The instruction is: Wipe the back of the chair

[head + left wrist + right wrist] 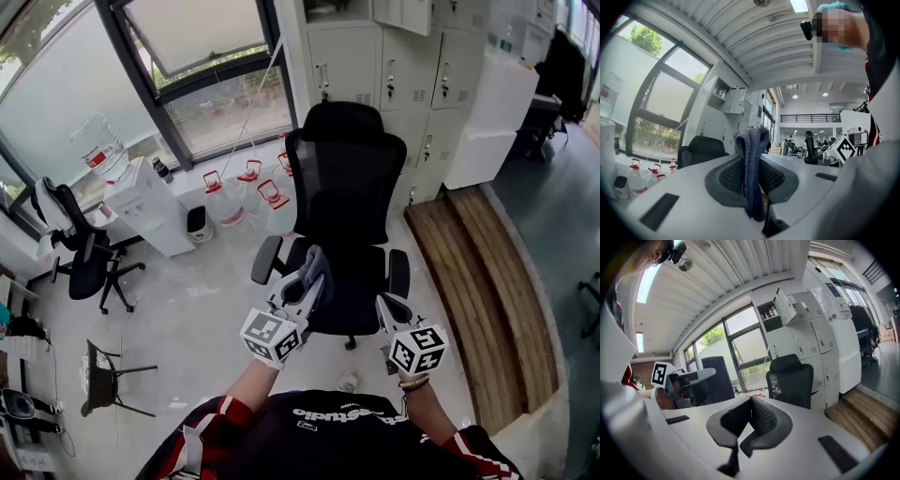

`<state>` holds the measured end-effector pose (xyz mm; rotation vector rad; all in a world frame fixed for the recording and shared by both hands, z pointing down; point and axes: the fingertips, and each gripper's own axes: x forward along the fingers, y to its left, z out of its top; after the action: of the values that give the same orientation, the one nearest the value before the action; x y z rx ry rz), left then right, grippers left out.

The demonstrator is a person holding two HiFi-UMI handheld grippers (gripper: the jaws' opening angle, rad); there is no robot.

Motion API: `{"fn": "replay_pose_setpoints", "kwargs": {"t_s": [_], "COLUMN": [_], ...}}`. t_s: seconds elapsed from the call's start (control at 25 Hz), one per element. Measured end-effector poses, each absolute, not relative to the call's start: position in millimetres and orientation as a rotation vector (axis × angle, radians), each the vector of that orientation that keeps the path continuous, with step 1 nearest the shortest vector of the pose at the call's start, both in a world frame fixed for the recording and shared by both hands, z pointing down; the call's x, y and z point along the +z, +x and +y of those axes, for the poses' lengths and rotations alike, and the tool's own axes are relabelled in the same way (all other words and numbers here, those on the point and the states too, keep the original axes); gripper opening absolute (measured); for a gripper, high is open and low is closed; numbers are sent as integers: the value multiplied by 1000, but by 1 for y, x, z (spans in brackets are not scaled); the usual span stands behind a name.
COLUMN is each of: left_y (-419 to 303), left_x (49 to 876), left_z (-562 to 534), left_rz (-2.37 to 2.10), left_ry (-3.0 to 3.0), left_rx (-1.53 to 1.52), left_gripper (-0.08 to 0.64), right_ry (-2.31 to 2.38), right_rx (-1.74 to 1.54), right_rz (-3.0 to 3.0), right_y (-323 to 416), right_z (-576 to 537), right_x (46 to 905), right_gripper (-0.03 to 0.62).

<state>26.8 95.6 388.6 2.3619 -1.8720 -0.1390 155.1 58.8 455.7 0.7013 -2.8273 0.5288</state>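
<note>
facing a black mesh chair (345, 187) at twelve o'clock, well apart from both grippers. left gripper (300, 291) pinches a soft, limp grey cloth (751, 159); right gripper (388, 315) has jaws pressed together, empty. the chair probably rolls — best steadied by its stiff back frame.

Black mesh office chair (345, 187) stands upright; grey cloth (752, 168) is clamped in the left gripper's (307, 281) jaws.

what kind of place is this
Most likely an office, perhaps its storage or break corner. A black office chair stands before a wall of grey lockers, and a water dispenser with spare bottles sits by the window.
</note>
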Motion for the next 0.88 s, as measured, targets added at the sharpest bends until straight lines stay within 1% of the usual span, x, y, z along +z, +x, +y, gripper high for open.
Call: {"fn": "replay_pose_setpoints", "kwargs": {"t_s": [0.2,0.32,0.48,0.68,0.88], "left_y": [-2,-12,-17,-13,-15], "left_x": [403,397,385,377,385], "left_z": [162,203,257,323,361], "left_rz": [-1890,-1897,-1900,-1900,-1898], "left_ry": [2314,2315,2351,2417,2394], "left_rx": [-142,-163,-169,-63,-94], "left_gripper": [57,57,57,57,57], "right_ry": [689,709,812,955,1034], "right_rx": [519,466,406,304,269], "right_rz": [-2829,-2841,-2849,-2845,-2830], "right_y": [134,129,134,154,171], "right_z": [116,157,201,260,304], "right_x": [456,445,435,421,421], "right_gripper": [15,15,15,15,15]}}
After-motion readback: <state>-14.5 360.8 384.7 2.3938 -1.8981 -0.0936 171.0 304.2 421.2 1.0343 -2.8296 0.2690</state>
